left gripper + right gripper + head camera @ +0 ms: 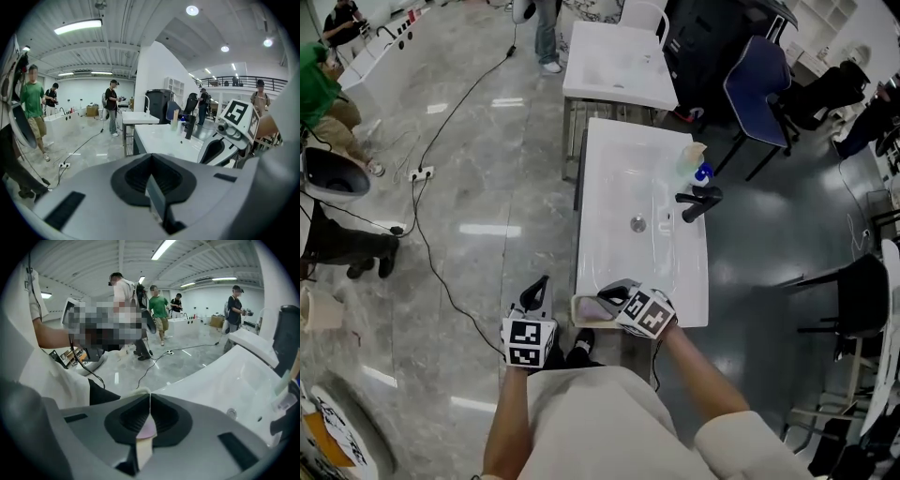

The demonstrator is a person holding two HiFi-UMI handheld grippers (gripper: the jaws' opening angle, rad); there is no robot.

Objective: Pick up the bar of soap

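Head view: the pinkish bar of soap (pixel 594 308) lies in a soap dish (pixel 577 312) on the white sink's (pixel 619 169) near left corner, with the right gripper (pixel 615 297) just over it. Left gripper view: the left gripper (pixel 151 158) is closed and empty, beside the sink. Right gripper view: jaws are together, gripping nothing. They should open wide first, then straddle the bar's 2 sides.

Jaws together on left hand-held gripper (pixel 538 283) and right hand-held gripper (pixel 610 298); both angled down.

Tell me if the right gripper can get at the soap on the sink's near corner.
Probably yes: the right gripper is right at the soap with nothing between them, but its jaws are shut and would have to open first.
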